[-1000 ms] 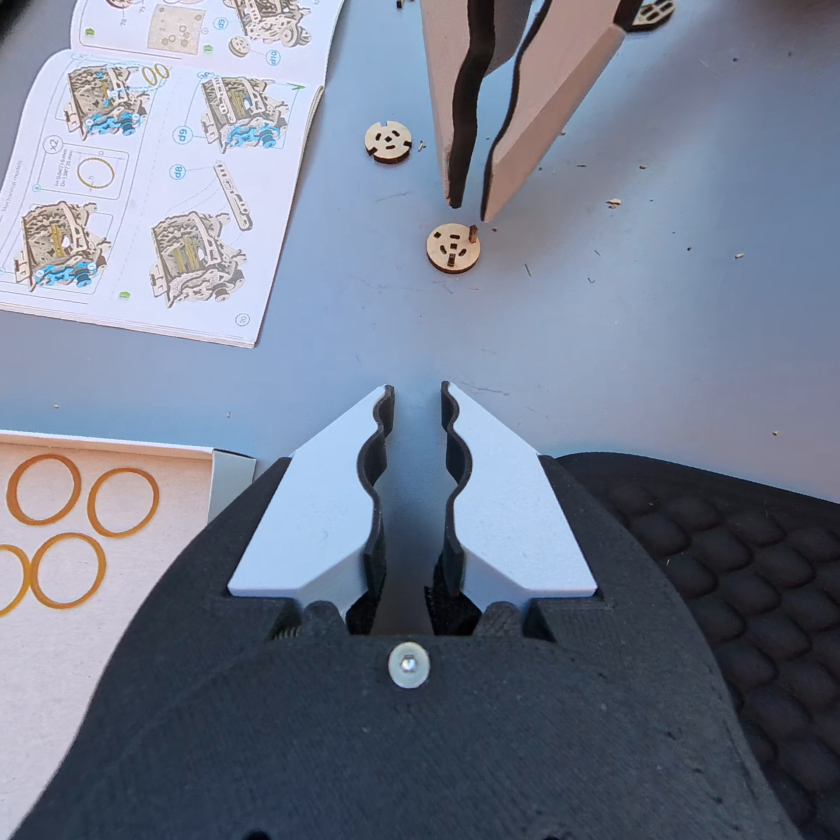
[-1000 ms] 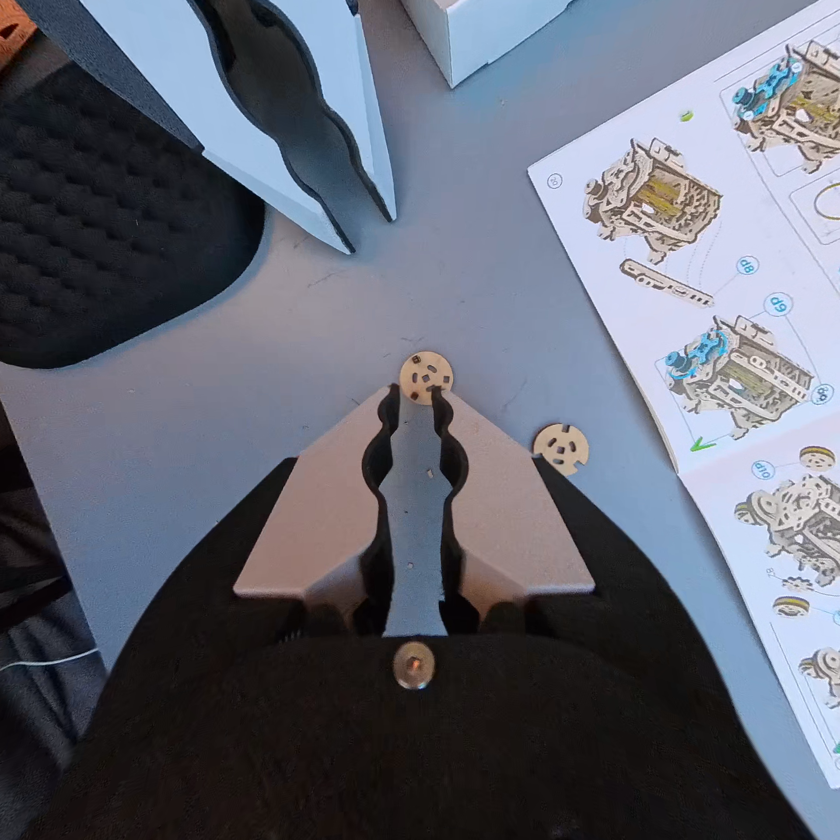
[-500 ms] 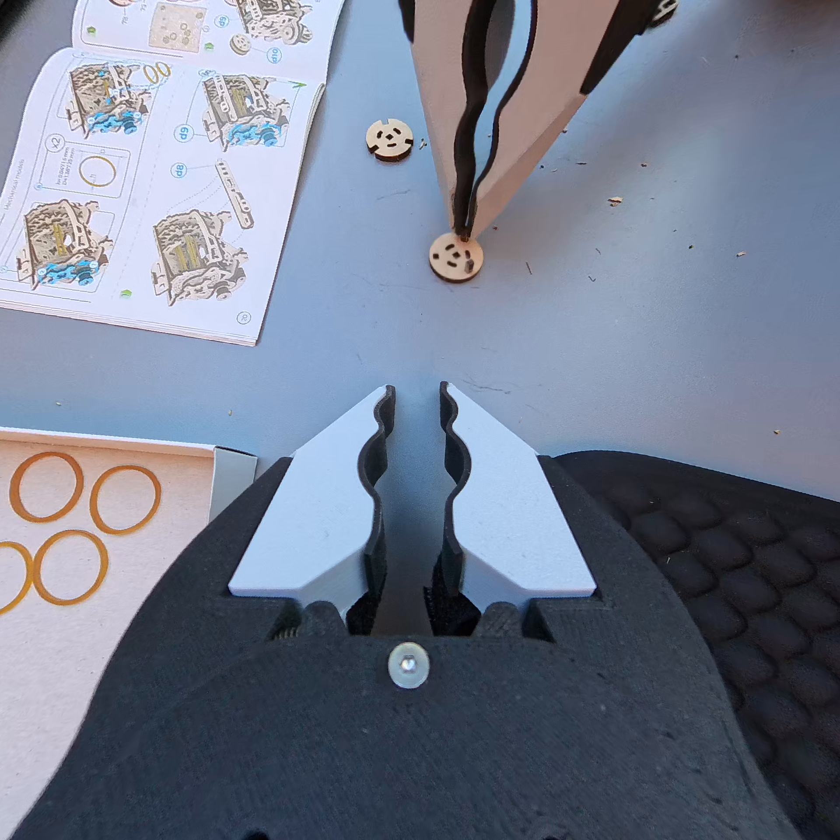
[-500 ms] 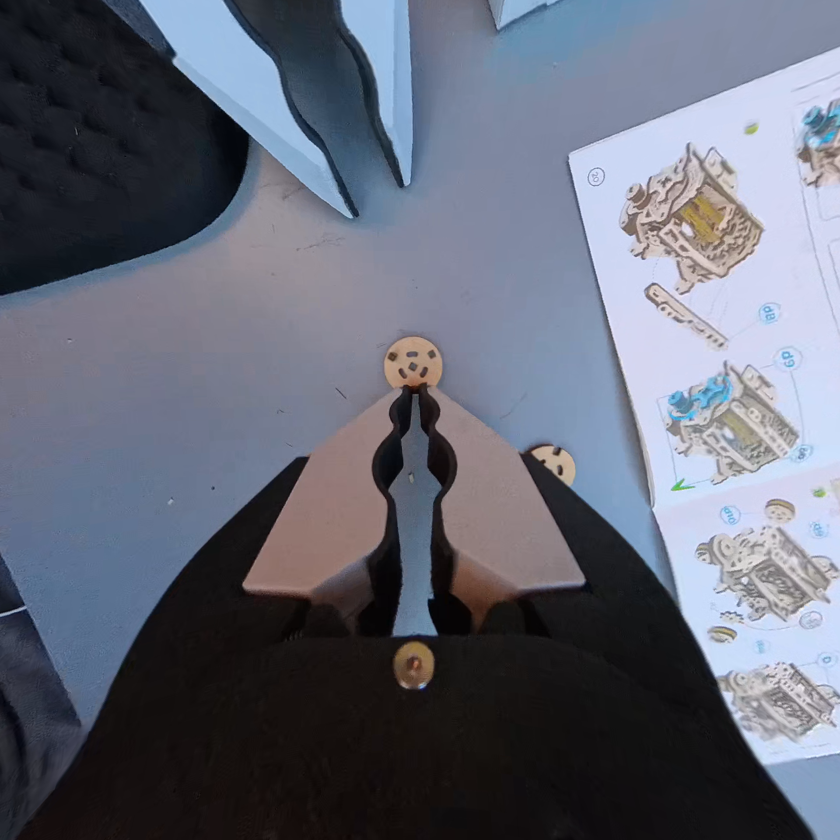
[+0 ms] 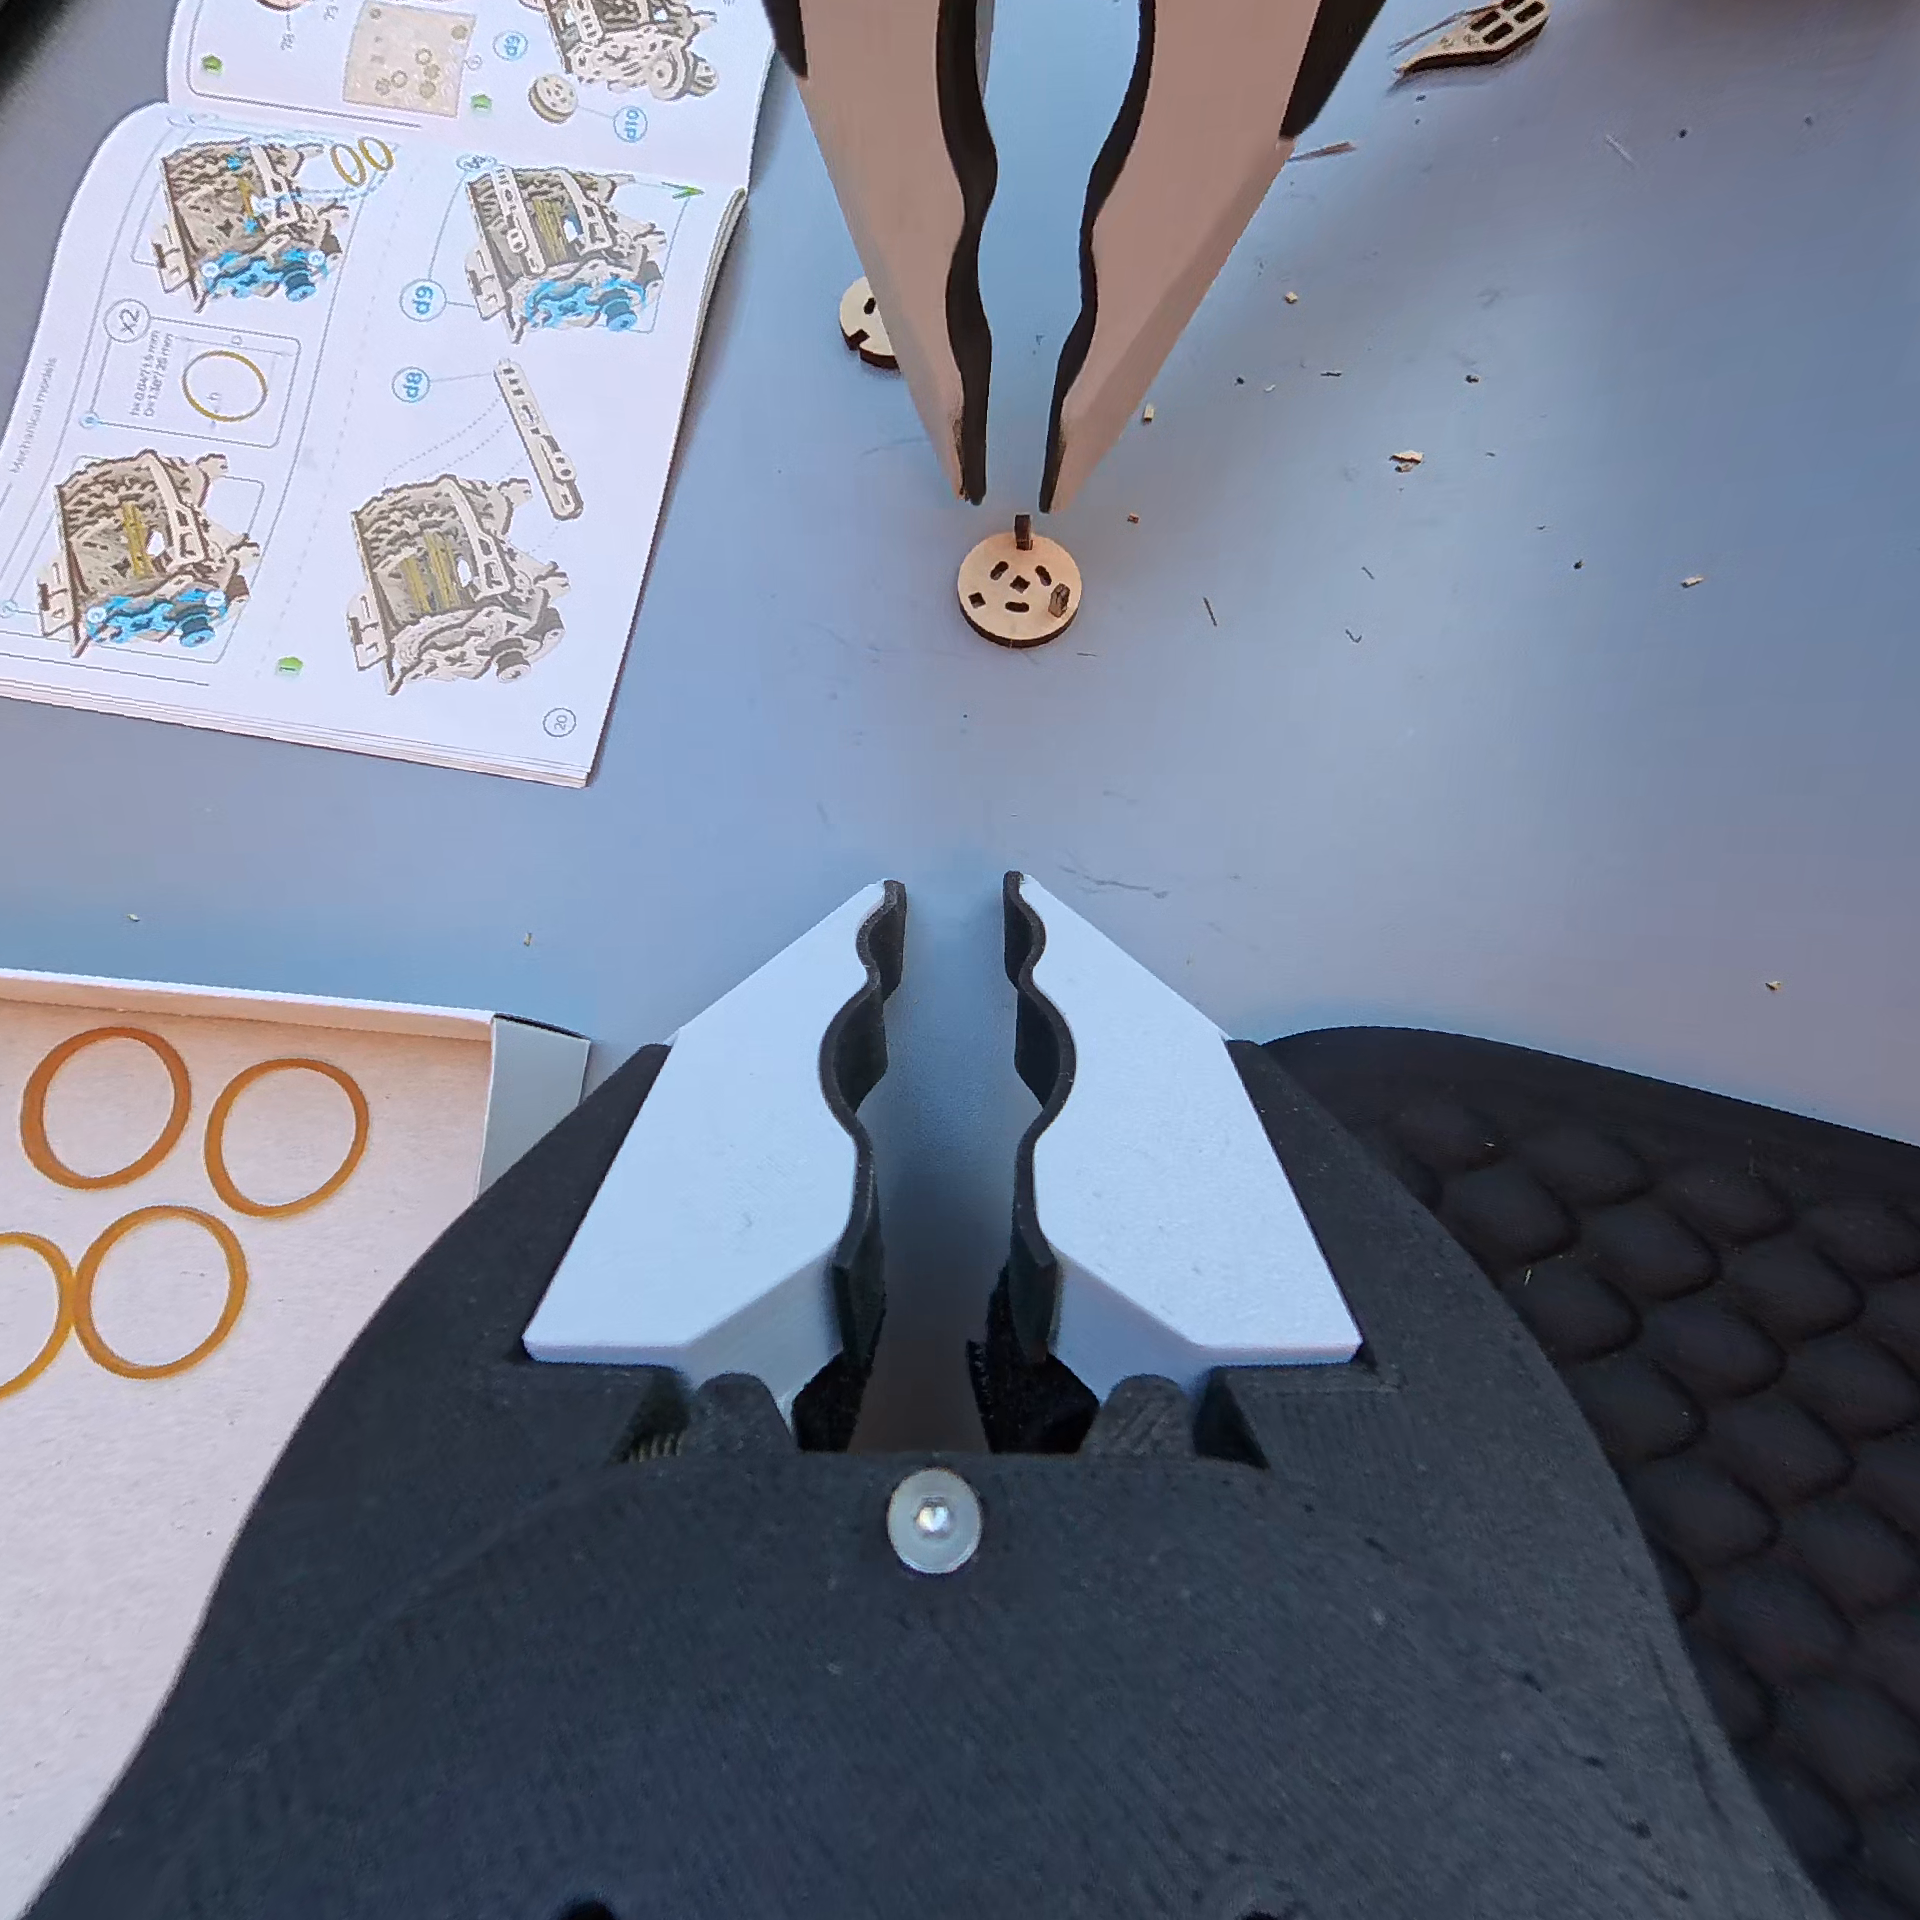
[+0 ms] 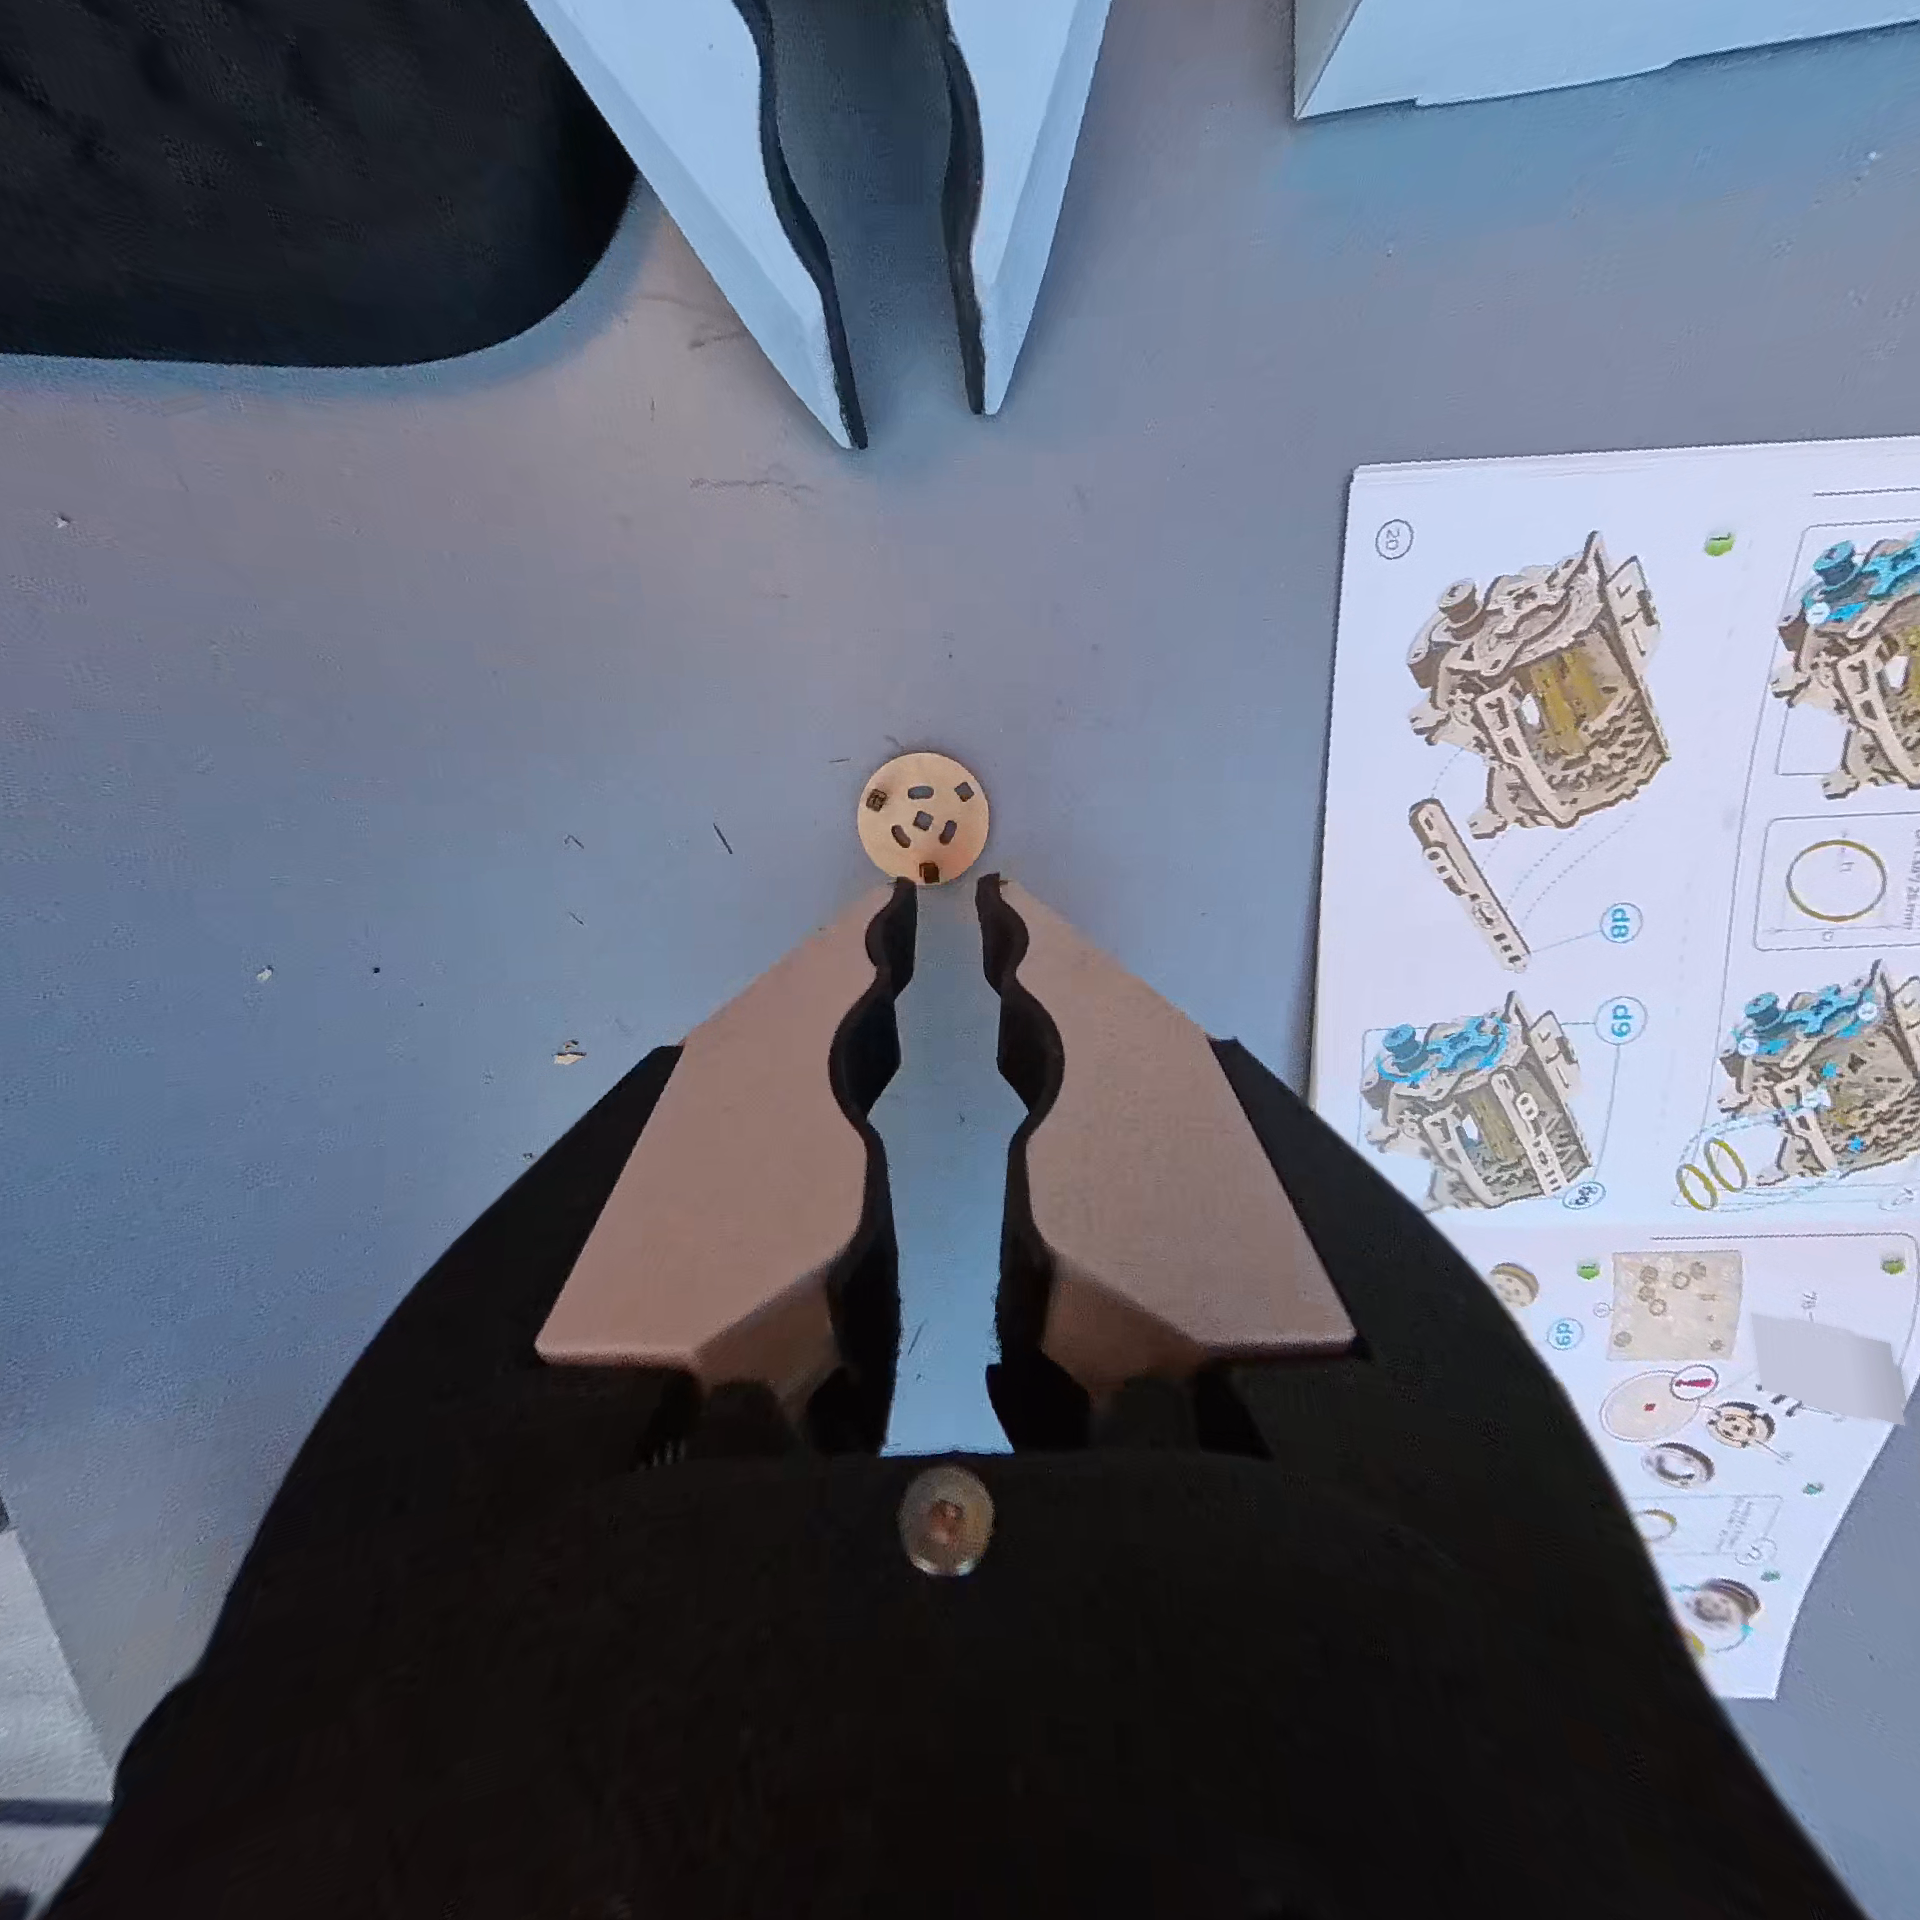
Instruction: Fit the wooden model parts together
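Observation:
A round wooden disc (image 5: 1013,603) with small slots lies flat on the grey table; it also shows in the right wrist view (image 6: 923,831). Two short dark pegs stand in it, one at its edge (image 5: 1023,530) and one to the side (image 5: 1060,600). My right gripper (image 6: 945,888) is open and empty, its tips just short of the disc with the edge peg (image 6: 930,871) in front of the gap; the left wrist view shows it (image 5: 1010,504) from the front. My left gripper (image 5: 954,894) is open and empty, well short of the disc. A second disc (image 5: 862,322) is partly hidden behind a right finger.
An open instruction booklet (image 5: 343,395) lies beside the discs, also in the right wrist view (image 6: 1621,935). A cardboard box with several rubber bands (image 5: 187,1195) sits by my left gripper. A black padded mat (image 5: 1662,1299) lies on the other side. Wood splinters dot the table. One gripper's finger ends stand about 8 cm off the other's.
My right gripper closed its tips down onto the disc half a second ago and has now opened and drawn back slightly. The disc now shows two pegs. My left gripper has not moved.

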